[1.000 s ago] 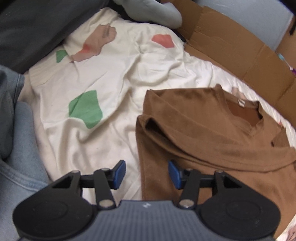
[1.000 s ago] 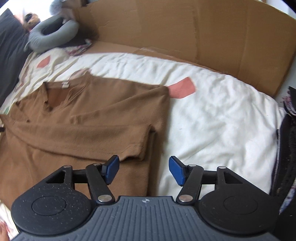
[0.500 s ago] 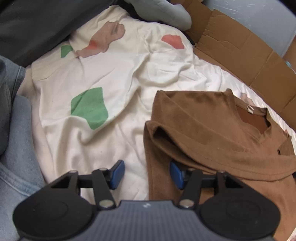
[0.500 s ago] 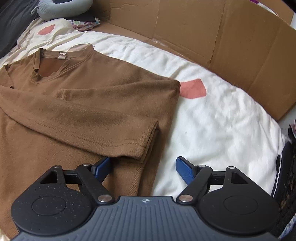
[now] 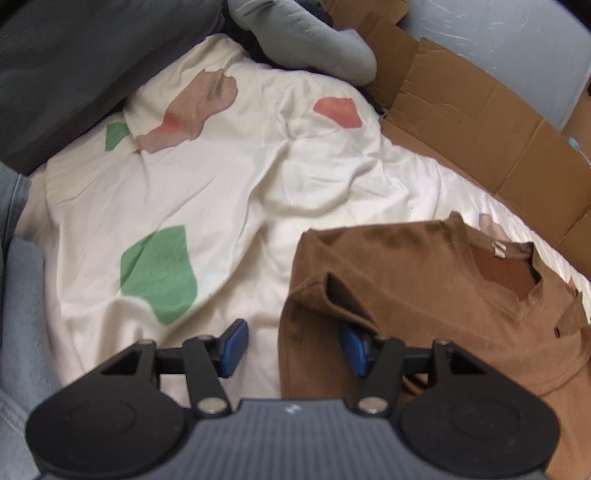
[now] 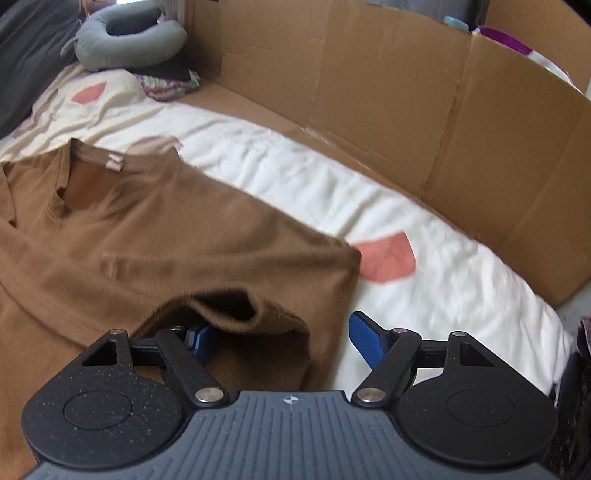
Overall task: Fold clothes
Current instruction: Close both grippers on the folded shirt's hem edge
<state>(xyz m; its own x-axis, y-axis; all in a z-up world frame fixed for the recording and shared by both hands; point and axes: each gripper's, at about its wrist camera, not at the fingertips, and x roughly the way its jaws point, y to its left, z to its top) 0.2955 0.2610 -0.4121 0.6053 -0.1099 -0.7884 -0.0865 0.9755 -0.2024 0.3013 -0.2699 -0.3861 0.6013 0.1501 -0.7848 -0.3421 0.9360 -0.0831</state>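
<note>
Left wrist view, item one: we log the brown shirt [image 5: 424,280] lying on the patterned bedsheet [image 5: 221,206], collar toward 1 o'clock, both sleeves folded in across the chest. Our left gripper [image 5: 291,345] has its jaws spread, straddling the shirt's side edge at 6 o'clock; one blue pad rests over bare sheet, the other tucks under the sleeve fold.

Right wrist view, item two: our right gripper [image 6: 284,338] likewise has jaws spread, set astride the opposite side edge. One pad sits beneath the sleeve cuff [image 6: 258,314], the other over white sheet toward 3 o'clock.

Item three, surroundings: cardboard panels [image 6: 388,110] from 12 to 3 o'clock, grey neck pillow [image 6: 129,35] at 11 o'clock.

Item four, risks, in our judgement: closing here may pinch the sleeve layer alone, so the body stays behind and the fold comes undone. A pad may also gather bedsheet with the cloth. Uneven lifting between our two grippers would skew the fold.
</note>
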